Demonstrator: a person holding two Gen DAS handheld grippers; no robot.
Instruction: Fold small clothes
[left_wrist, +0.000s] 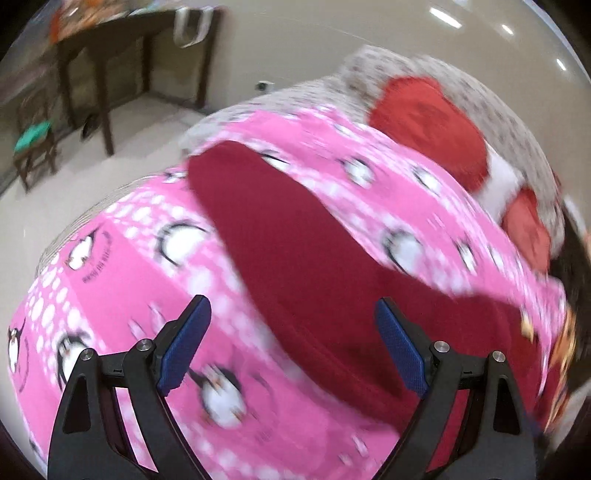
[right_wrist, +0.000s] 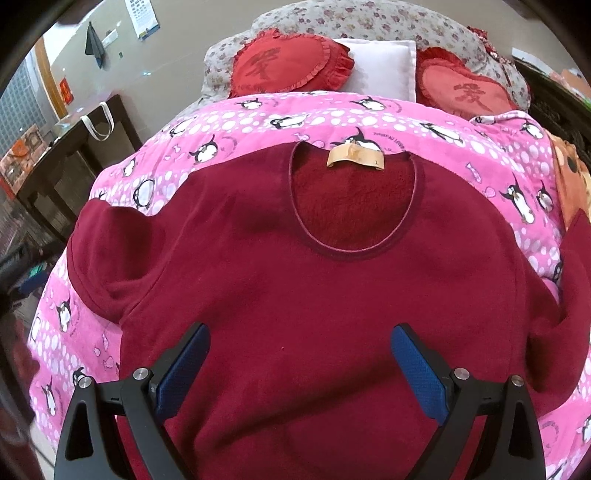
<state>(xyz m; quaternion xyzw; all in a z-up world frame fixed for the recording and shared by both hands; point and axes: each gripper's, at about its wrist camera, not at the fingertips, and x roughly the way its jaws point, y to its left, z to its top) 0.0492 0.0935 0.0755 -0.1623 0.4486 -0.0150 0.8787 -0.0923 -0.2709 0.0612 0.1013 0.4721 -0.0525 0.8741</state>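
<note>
A dark red fleece sweater (right_wrist: 314, 302) lies flat on a pink penguin-print bedspread (right_wrist: 424, 125), neck opening and tan label (right_wrist: 355, 155) toward the pillows. Its left sleeve (right_wrist: 114, 254) is bent back beside the body, and the right sleeve (right_wrist: 569, 295) runs down the right edge. My right gripper (right_wrist: 301, 343) hovers open over the lower chest, blue pads wide apart, nothing held. In the blurred left wrist view the sweater (left_wrist: 314, 280) crosses the bedspread (left_wrist: 122, 302) diagonally. My left gripper (left_wrist: 293, 317) hangs open above the sweater's left edge, empty.
Two red heart cushions (right_wrist: 288, 64) (right_wrist: 469, 88) and a white pillow (right_wrist: 384, 66) rest against a floral pillow (right_wrist: 369, 22) at the head of the bed. A dark wooden table (left_wrist: 122, 44) with a hanging bag (left_wrist: 192, 26) stands by the wall on the left. A chair (left_wrist: 33, 147) stands on the tiled floor.
</note>
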